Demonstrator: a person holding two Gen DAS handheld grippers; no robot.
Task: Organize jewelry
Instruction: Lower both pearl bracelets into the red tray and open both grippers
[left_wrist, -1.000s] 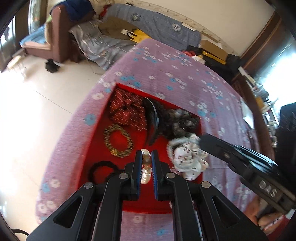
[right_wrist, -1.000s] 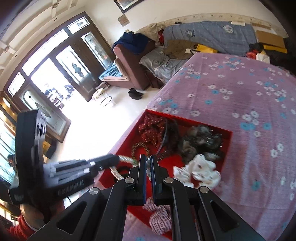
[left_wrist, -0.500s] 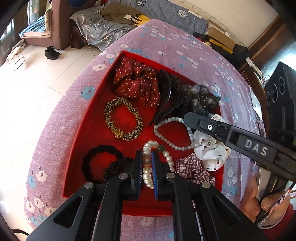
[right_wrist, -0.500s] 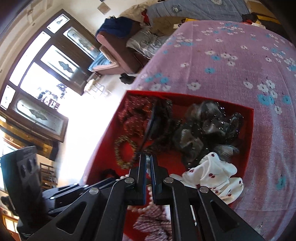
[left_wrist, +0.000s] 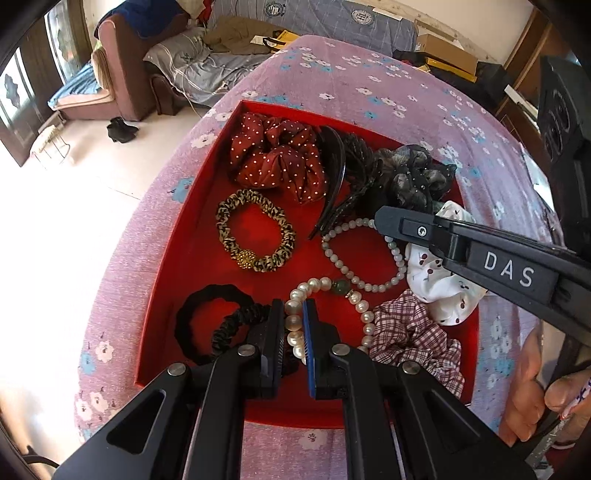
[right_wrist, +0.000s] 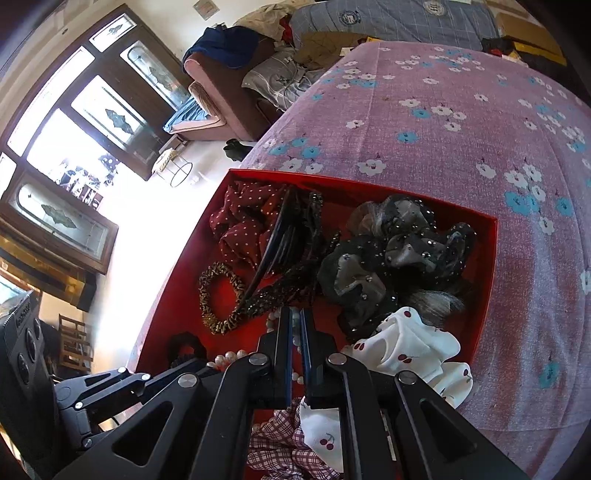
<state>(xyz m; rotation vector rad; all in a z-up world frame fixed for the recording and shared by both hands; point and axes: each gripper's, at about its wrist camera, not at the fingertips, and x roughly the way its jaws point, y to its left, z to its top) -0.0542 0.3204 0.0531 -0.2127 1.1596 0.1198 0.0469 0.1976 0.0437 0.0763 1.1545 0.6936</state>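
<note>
Both strands are down inside the red tray (left_wrist: 173, 258), neither let go yet.

Left gripper (left_wrist: 294, 306): fingers clenched on the white pearl necklace (left_wrist: 364, 314). A few pearls sit between the pads; the rest of the strand, with its green bead, loops away ahead and to the right of the tips and rests on the tray floor.

Right gripper (right_wrist: 295, 314): fingers nearly closed on the pale bead strand (left_wrist: 347, 275). From the left wrist view its tip meets the strand at the far end of the loop, just short of the black hair claw (left_wrist: 334, 184).

Already in the tray:
- leopard scrunchie (left_wrist: 255, 230) and black hair tie (left_wrist: 207, 325), left of the left fingers
- polka-dot scrunchie (left_wrist: 277, 158) and grey scrunchie (right_wrist: 391, 254), far ahead
- cherry-print scrunchie (right_wrist: 406, 347) and plaid scrunchie (left_wrist: 413, 332), right of them

My read: nearly done. What's left is releasing both strands and backing out. Nothing loose is visible on the floral cloth (right_wrist: 443, 122).
</note>
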